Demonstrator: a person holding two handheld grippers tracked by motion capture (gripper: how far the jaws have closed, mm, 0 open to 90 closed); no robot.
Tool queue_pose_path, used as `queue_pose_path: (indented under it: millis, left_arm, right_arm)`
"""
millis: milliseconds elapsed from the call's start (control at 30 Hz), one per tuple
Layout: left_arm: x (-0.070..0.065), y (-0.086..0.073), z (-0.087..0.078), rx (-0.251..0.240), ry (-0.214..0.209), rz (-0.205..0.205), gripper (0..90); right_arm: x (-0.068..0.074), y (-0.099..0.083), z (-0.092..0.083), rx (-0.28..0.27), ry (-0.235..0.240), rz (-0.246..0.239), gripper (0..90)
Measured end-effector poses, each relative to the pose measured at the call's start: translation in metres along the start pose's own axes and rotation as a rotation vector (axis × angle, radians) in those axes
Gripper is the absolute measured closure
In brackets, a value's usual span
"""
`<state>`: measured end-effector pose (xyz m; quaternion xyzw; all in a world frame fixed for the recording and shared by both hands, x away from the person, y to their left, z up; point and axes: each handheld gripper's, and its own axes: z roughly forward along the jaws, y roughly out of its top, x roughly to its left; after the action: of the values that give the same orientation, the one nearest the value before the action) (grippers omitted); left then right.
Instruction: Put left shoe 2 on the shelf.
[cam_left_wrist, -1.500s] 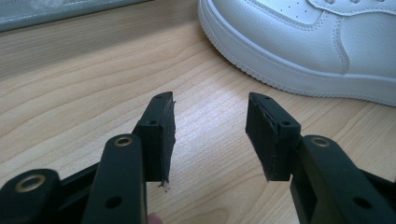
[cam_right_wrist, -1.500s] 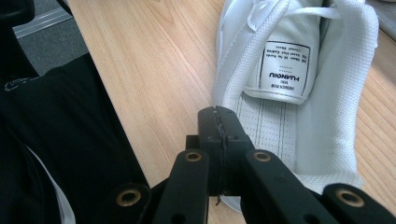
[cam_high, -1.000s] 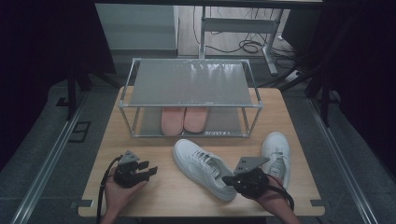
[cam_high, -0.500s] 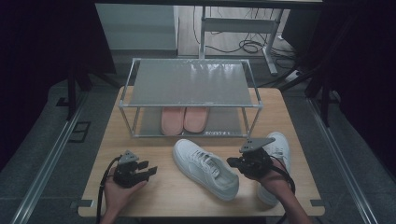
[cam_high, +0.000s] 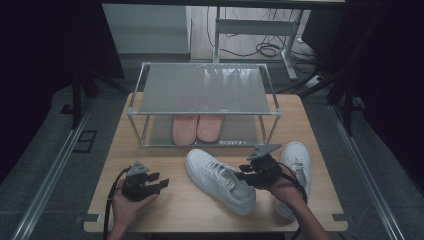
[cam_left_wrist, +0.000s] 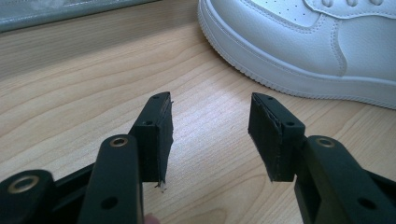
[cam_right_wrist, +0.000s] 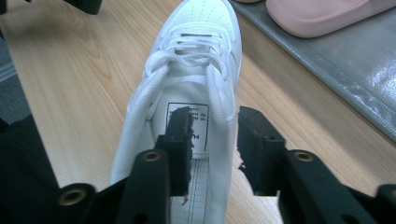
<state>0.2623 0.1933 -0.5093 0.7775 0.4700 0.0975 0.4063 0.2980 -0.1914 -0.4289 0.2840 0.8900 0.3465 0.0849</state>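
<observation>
A white sneaker (cam_high: 220, 180) lies on the wooden table (cam_high: 180, 210), toe toward the rack. My right gripper (cam_high: 241, 175) hovers over its heel end with the jaws open. They have just been opening. In the right gripper view (cam_right_wrist: 212, 116) one jaw hangs over the insole and the other outside the shoe. The sneaker's (cam_right_wrist: 201, 28) side wall lies between them, and the pads do not press on it. A second white sneaker (cam_high: 296, 162) lies behind my right hand. My left gripper (cam_high: 162, 184) rests open at the front left. Nothing is between its jaws (cam_left_wrist: 210, 100), and the sneaker's toe (cam_left_wrist: 327, 42) lies just ahead.
A metal rack (cam_high: 205, 90) stands at the back of the table. A pair of pink slippers (cam_high: 197, 127) sits on its lower shelf (cam_right_wrist: 355, 70). The top shelf is bare. Bare wood lies between the two grippers along the front edge.
My right gripper has moved away from the front edge and left, over the sneaker's heel, and its jaws have opened. The left gripper and both sneakers have stayed put.
</observation>
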Motion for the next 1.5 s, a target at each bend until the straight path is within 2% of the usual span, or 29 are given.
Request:
queue_pose_path:
  millis: [267, 467, 700, 867, 933, 1033, 1233, 1500]
  left_arm:
    - [0.001, 0.0, 0.001, 0.007, 0.002, 0.001, 50.1]
    - [0.0, 0.0, 0.001, 0.009, 0.003, 0.007, 50.1]
    - [0.001, 0.0, 0.001, 0.011, 0.004, 0.005, 50.0]
    - [0.001, -0.001, 0.001, 0.012, 0.005, 0.006, 49.9]
    - [0.001, -0.001, 0.001, 0.012, 0.005, 0.006, 49.9]
    - [0.001, -0.001, 0.001, 0.01, 0.005, 0.005, 49.9]
    - [0.002, 0.0, 0.0, 0.008, 0.007, 0.003, 50.0]
    - [0.002, 0.0, 0.0, 0.007, 0.008, 0.005, 50.0]
  right_arm:
    - [0.002, 0.001, 0.017, 0.027, 0.004, -0.002, 57.2]
    - [-0.001, 0.004, 0.029, 0.045, -0.024, 0.005, 56.4]
    - [-0.006, 0.004, 0.045, 0.057, -0.028, 0.027, 59.3]
    - [-0.007, 0.005, 0.054, 0.065, -0.033, 0.035, 67.1]
    - [-0.007, 0.005, 0.056, 0.06, -0.024, 0.04, 73.2]
    - [-0.005, 0.006, 0.056, 0.052, -0.042, 0.045, 77.8]
    - [-0.003, 0.004, 0.055, 0.021, -0.044, 0.081, 80.0]
    - [0.004, 0.007, 0.049, -0.035, -0.031, 0.084, 80.6]
